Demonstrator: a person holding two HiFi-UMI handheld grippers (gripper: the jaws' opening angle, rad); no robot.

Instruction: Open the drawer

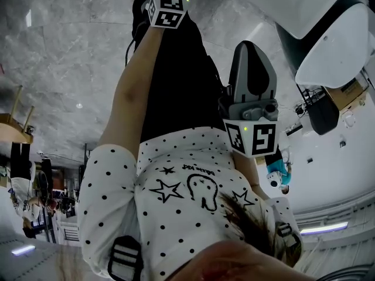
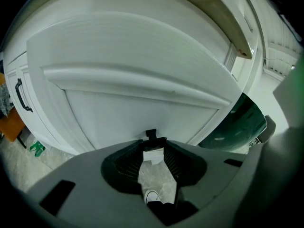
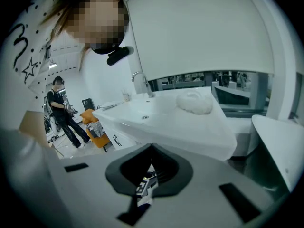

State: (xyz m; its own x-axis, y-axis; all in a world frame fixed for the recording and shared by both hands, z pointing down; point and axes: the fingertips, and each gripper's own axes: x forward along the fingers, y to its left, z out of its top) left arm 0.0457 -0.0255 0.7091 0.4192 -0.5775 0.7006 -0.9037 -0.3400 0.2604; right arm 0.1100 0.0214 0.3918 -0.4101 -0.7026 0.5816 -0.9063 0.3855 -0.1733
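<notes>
A white panelled drawer front (image 2: 137, 75) fills the left gripper view, close ahead. My left gripper (image 2: 152, 141) has its jaws a narrow gap apart, closed on a small black handle (image 2: 151, 135) at their tips against that front. In the head view only its marker cube (image 1: 167, 9) shows, at the top next to the white cabinet. My right gripper (image 1: 252, 57) is held up in front of the dotted shirt, away from the drawer. In its own view the right gripper (image 3: 151, 148) is shut with nothing between its jaws.
Left of the drawer stands a white cabinet door with a black bar handle (image 2: 20, 95). A dark glass panel (image 2: 237, 122) lies to the right. The right gripper faces a white counter (image 3: 166, 120) with a faucet (image 3: 140, 80) and a white cloth (image 3: 194, 102); a person (image 3: 61, 110) stands beyond.
</notes>
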